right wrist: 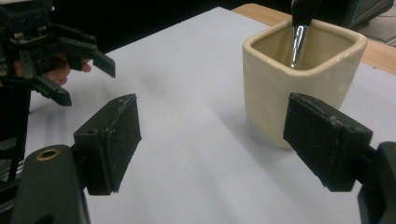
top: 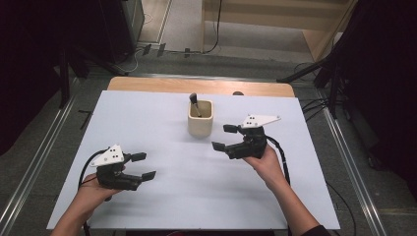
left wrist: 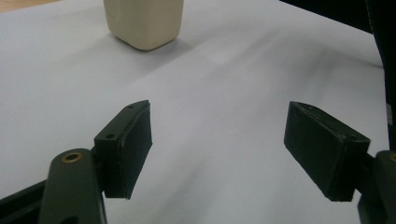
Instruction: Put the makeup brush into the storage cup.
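A cream square cup (top: 200, 118) stands upright near the middle back of the white table, with a dark-handled metal utensil (top: 194, 104) leaning inside it. In the right gripper view the cup (right wrist: 299, 79) is close, just beyond the right jaw, and the utensil (right wrist: 299, 32) pokes out of it. My right gripper (top: 224, 137) hovers open to the right of the cup, pointing left, nothing between its jaws. My left gripper (top: 142, 165) rests open at the front left, empty. The left gripper view has the cup (left wrist: 144, 21) far ahead.
The white sheet (top: 162, 196) covers a wooden table whose far edge (top: 147, 84) shows. Cables trail from both grippers. The other hand's gripper (right wrist: 44, 51) appears far left in the right gripper view. Dark stands and floor rails flank the table.
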Motion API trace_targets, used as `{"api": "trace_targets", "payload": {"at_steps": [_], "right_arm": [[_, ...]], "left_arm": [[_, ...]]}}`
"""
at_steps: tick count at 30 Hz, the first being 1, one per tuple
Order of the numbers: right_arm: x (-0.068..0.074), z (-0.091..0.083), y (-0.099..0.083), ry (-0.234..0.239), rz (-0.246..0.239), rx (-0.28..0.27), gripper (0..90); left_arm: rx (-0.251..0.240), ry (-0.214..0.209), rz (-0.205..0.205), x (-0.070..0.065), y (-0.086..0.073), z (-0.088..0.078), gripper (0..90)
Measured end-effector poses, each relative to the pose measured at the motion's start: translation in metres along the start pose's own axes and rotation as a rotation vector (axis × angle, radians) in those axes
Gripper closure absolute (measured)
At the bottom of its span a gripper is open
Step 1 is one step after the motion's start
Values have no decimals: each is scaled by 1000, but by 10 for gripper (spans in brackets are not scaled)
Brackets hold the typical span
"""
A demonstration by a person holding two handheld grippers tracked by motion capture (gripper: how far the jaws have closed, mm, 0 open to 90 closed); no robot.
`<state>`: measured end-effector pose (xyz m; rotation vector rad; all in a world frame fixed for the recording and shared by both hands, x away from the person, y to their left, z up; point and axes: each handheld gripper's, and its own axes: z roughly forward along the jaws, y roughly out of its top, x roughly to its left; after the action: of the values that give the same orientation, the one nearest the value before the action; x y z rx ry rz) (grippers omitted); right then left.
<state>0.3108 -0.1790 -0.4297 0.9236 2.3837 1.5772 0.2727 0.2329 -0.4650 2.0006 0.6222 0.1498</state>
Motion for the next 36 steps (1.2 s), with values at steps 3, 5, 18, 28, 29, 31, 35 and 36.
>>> {"api": "trace_targets", "payload": {"at_steps": [3,5,18,28,29,31,35,36], "right_arm": [[0,-3,-5,0,-2,2,194],[1,-6,-8,-9,-6,-1,194],[8,-10,-22,-2,-10,17,187],[7,-21,-36,-16,10,4,176],[6,-22,-37,-17,11,5,176],[6,-24,-40,-12,21,10,175],[5,-29,-46,-16,29,-2,174],[5,-31,-48,-15,35,-4,174]], "left_arm": [[-2,0,1,0,0,0,243],[-3,-1,2,-1,0,1,243],[-1,0,4,-1,1,0,243],[-4,-2,11,-2,1,0,242],[-4,-1,13,-2,1,0,242],[-3,-3,11,-2,1,0,242],[-4,-2,11,-2,1,0,242],[-4,-3,11,-2,1,0,242]]}}
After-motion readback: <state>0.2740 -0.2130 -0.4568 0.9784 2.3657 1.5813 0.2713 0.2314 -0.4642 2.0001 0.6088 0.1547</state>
